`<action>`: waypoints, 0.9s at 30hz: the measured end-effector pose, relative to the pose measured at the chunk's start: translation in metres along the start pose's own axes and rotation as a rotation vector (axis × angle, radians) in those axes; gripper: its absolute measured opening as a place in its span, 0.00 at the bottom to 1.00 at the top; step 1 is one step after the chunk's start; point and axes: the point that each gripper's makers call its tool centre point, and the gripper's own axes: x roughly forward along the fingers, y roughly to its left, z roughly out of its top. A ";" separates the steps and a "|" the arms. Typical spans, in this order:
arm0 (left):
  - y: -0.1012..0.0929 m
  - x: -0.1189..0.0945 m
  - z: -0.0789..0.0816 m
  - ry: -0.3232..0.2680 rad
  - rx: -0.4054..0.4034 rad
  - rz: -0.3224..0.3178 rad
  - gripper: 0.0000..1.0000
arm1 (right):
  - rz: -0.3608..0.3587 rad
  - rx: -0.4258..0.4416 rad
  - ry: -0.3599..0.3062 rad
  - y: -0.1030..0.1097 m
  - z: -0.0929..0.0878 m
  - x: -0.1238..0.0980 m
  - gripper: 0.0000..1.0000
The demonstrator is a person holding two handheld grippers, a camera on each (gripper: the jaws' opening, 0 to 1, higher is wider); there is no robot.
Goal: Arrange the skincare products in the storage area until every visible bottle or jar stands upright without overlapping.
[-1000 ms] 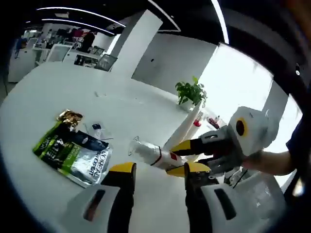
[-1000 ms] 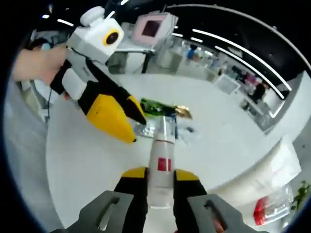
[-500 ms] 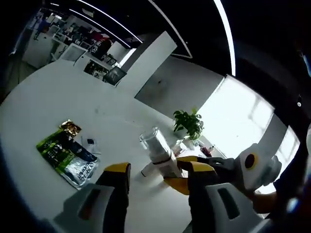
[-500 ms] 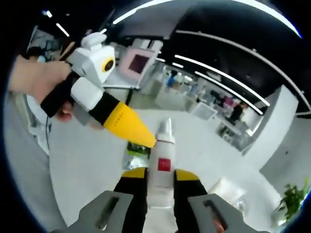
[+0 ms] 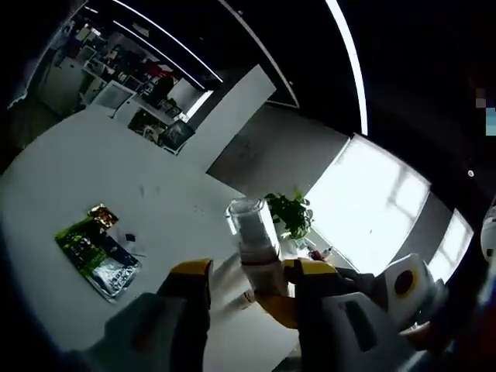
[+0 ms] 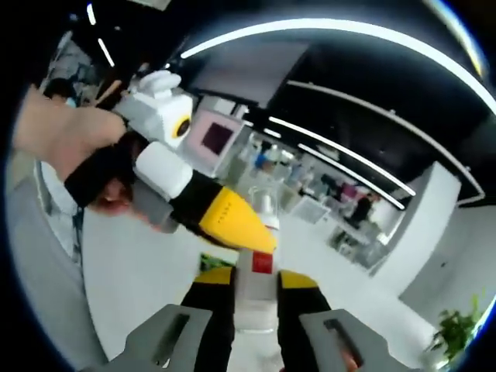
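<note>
A white bottle (image 5: 262, 273) with a clear cap and a small red label is held off the white table (image 5: 77, 178), cap up. My right gripper (image 6: 256, 279) is shut on its body (image 6: 256, 310); it enters the left gripper view from the right (image 5: 275, 301). My left gripper (image 5: 249, 271) is open, its yellow jaws standing either side of the bottle, the right jaw close to it. In the right gripper view the left gripper (image 6: 263, 236), held by a hand (image 6: 54, 132), crosses in front of the bottle's upper part.
A green and silver sachet pack (image 5: 97, 252) lies flat on the table with small bits beside it. A potted plant (image 5: 291, 213) stands at the table's far side before a bright window. Office desks and screens lie beyond.
The right gripper has swung the bottle from lying sideways to cap up and lifted it. Both views tilted upward. The left gripper's jaws have come in around the bottle.
</note>
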 end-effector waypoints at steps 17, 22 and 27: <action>-0.036 -0.012 -0.004 0.003 0.283 -0.032 0.22 | 0.027 -0.082 -0.029 0.009 0.002 -0.016 0.11; -0.047 -0.010 -0.010 0.075 0.446 -0.065 0.22 | 0.123 -0.087 -0.034 0.016 0.000 -0.023 0.14; -0.064 -0.009 -0.020 0.202 0.643 -0.146 0.22 | 0.230 -0.090 -0.006 0.012 -0.008 -0.036 0.18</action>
